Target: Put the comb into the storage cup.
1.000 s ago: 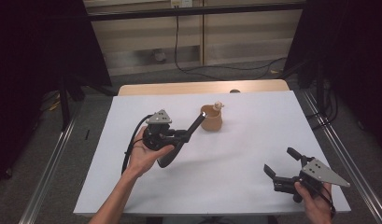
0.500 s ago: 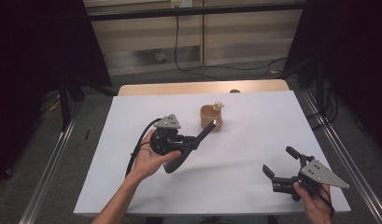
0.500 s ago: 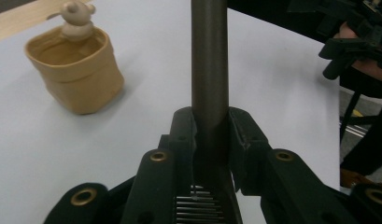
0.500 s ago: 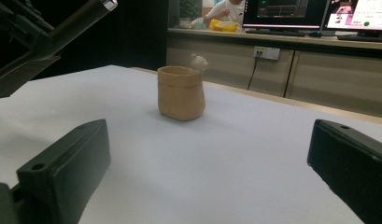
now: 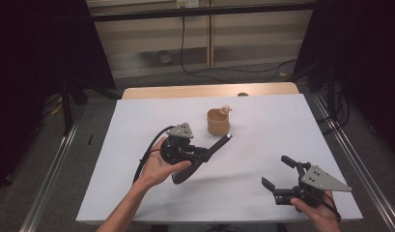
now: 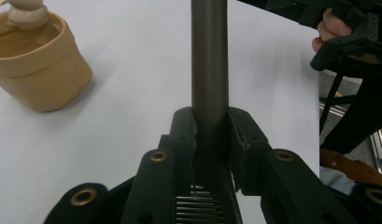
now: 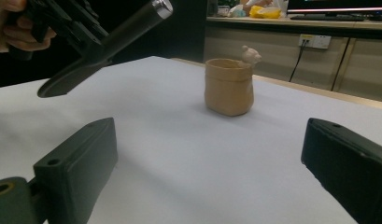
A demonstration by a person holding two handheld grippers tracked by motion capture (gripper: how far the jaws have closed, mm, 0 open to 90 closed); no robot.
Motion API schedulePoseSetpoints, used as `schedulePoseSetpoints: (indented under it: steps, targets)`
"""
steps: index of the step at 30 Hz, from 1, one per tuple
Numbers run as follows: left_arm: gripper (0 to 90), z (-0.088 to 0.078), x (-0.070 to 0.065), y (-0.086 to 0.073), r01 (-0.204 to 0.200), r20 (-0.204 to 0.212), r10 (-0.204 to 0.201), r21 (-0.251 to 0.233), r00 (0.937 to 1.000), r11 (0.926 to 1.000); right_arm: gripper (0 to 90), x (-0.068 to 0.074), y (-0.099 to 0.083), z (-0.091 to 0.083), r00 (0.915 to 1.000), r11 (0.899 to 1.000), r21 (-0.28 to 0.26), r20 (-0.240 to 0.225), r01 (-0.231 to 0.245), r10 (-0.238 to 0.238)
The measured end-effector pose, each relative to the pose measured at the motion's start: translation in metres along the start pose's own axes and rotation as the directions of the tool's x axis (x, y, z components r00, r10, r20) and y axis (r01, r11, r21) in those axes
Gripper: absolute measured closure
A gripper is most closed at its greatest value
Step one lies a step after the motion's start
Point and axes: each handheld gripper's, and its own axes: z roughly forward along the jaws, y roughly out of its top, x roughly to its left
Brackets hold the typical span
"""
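Two grippers are in your hands above the white table point(image 5: 137, 193). Your left gripper point(image 5: 197, 153) squeezes a dark tool point(image 5: 204, 157) with a long round handle and a flat wide end, maybe a spatula. The jaws press on the handle from both sides. The handle's shiny tip points up toward the little tan cup point(image 5: 218, 122), and the flat end hangs low by your left hand point(image 5: 159, 169). The cup stands upright near the far middle of the table, just past the tool's tip and not touching it. A small pale figure point(image 5: 226, 109) sits on its rim. Your right gripper point(image 5: 276, 178) is near the front right corner, jaws wide apart with nothing between them, well away from the cup.
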Motion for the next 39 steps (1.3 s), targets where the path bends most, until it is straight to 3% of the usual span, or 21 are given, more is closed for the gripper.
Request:
schedulePoseSetpoints:
  steps: [6,14,18,20,24,25,26,29,31,34,39]
  targets:
    - [72.9,0.002,-0.002,0.003,-0.005,0.007,0.005,0.030,1.0000,0.9995,3.0,0.003,0.006,0.005,0.9996,0.999,0.033,-0.026,-0.014,0.014]
    - [72.9,0.006,-0.009,0.004,-0.061,0.006,0.060,0.075,0.9982,0.9953,2.1,0.005,0.024,0.017,0.9973,0.997,0.077,-0.073,0.015,-0.010]
    - [72.9,0.012,-0.011,0.000,-0.074,0.016,0.073,0.117,0.9972,0.9903,1.6,0.007,0.016,0.024,0.9987,0.996,0.085,-0.051,0.013,-0.009]
    - [72.9,0.013,-0.012,0.000,-0.079,0.021,0.077,0.125,0.9968,0.9890,3.0,0.008,0.013,0.027,0.9972,0.990,0.140,-0.073,0.029,-0.019]
    - [72.9,0.015,-0.014,0.000,-0.077,0.027,0.074,0.141,0.9969,0.9871,2.8,0.010,0.018,0.029,0.9947,0.986,0.162,-0.103,0.025,-0.008]
    - [72.9,0.016,-0.016,0.001,-0.068,0.030,0.064,0.147,0.9975,0.9869,2.9,0.010,0.021,0.030,0.9934,0.985,0.169,-0.114,0.029,-0.009]
    - [72.9,0.016,-0.017,0.002,-0.084,0.027,0.081,0.170,0.9963,0.9818,3.4,0.010,0.023,0.031,0.9921,0.982,0.187,-0.124,0.038,-0.015]
    - [72.9,0.018,-0.022,0.006,-0.091,0.039,0.086,0.167,0.9956,0.9817,4.4,0.009,0.032,0.034,0.9851,0.962,0.267,-0.171,0.065,-0.020]
    - [72.9,0.020,-0.024,0.009,-0.101,0.045,0.094,0.177,0.9945,0.9791,5.0,0.007,0.036,0.037,0.9790,0.960,0.275,-0.204,0.057,0.000]
    - [73.0,0.024,-0.026,0.010,-0.141,0.067,0.129,0.219,0.9893,0.9655,4.2,0.006,0.037,0.038,0.9734,0.957,0.284,-0.229,0.051,0.016]
    - [72.9,0.030,-0.025,0.009,-0.136,0.083,0.119,0.244,0.9894,0.9602,4.1,0.007,0.036,0.041,0.9542,0.944,0.327,-0.295,0.050,0.051]
